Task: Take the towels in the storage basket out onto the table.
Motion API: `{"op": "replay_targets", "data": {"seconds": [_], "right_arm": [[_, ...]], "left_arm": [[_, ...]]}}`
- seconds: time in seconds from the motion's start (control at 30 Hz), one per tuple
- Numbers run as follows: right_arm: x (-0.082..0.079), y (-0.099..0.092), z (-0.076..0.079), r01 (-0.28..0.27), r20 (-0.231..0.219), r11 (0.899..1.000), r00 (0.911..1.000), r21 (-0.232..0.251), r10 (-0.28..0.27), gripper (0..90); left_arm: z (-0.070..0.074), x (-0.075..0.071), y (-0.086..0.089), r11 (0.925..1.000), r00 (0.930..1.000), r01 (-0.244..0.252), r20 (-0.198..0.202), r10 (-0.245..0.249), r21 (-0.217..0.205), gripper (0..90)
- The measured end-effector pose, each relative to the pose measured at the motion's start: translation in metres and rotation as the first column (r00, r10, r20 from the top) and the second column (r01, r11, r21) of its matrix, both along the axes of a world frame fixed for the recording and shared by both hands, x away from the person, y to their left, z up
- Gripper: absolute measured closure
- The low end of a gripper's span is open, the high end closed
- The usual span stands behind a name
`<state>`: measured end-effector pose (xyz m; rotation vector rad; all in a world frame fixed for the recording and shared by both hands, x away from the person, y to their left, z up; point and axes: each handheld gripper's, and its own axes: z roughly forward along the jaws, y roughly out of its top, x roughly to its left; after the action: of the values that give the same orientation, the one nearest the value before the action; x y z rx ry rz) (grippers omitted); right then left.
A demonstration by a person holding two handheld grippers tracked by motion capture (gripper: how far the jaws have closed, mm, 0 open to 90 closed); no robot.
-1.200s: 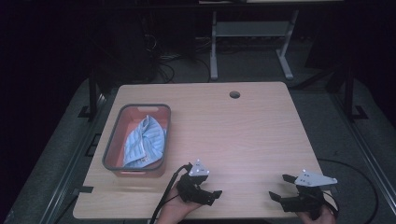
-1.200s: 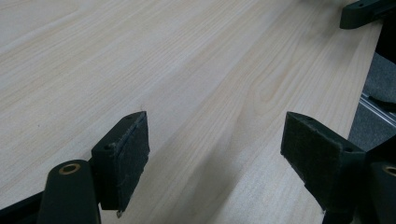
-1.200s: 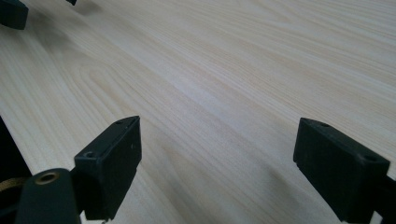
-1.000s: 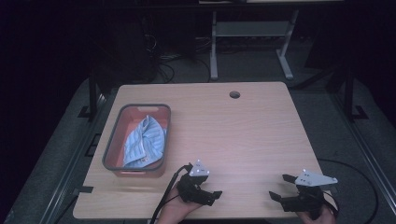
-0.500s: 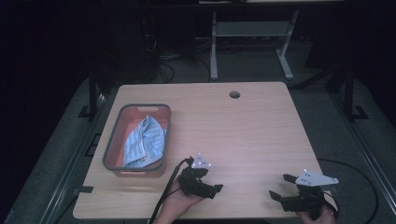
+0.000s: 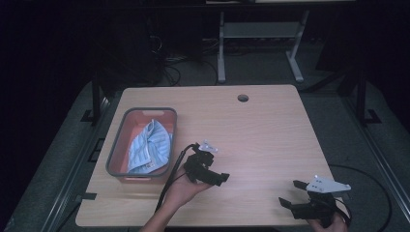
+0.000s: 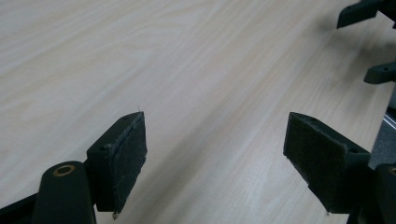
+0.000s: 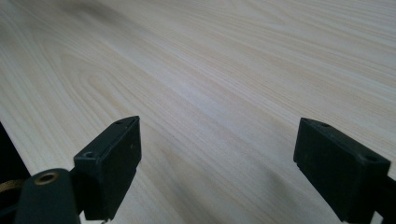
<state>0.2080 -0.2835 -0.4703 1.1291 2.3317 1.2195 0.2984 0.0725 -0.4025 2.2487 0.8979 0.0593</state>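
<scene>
Both grippers are empty, jaws wide apart: the left gripper (image 6: 209,170), jaws just opened wider, sits near the basket (image 6: 116,145) holding striped cloth (image 6: 147,152), likely to grab it; the right gripper (image 6: 300,195) waits.

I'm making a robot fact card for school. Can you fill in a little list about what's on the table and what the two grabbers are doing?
table: light wooden top with a round hole near the far edge
tray: grey tray with an orange inside, at the left of the table
in the tray: crumpled blue striped cloth
left gripper: beside the tray, jaws have just been opening, nothing between them
right gripper: near corner of the table, jaws wide, nothing between them
touching the cloth: neither gripper
</scene>
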Motion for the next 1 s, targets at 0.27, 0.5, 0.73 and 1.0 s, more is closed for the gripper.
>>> {"op": "replay_targets", "data": {"seconds": [0.27,0.5,0.73,1.0], "right_arm": [[0.000,0.000,0.000,0.000,-0.004,1.000,1.0000,0.002,0.000,14.5],[0.001,0.001,0.000,-0.002,-0.006,1.000,1.0000,0.002,0.002,14.5],[0.001,0.002,0.000,-0.007,-0.004,1.000,1.0000,0.001,0.007,14.5],[0.002,0.002,0.000,-0.009,-0.005,1.000,0.9999,0.005,0.009,14.5]], "left_arm": [[0.022,0.012,0.010,0.9998,0.9999,-0.008,0.011,0.008,0.018,21.3],[0.038,0.025,0.025,0.9986,0.9986,-0.052,-0.003,0.052,-0.003,21.5],[0.048,0.034,0.039,0.9956,0.9958,-0.091,-0.007,0.091,0.023,22.0],[0.063,0.045,0.059,0.9888,0.9898,-0.142,-0.001,0.142,0.046,22.3]]}}
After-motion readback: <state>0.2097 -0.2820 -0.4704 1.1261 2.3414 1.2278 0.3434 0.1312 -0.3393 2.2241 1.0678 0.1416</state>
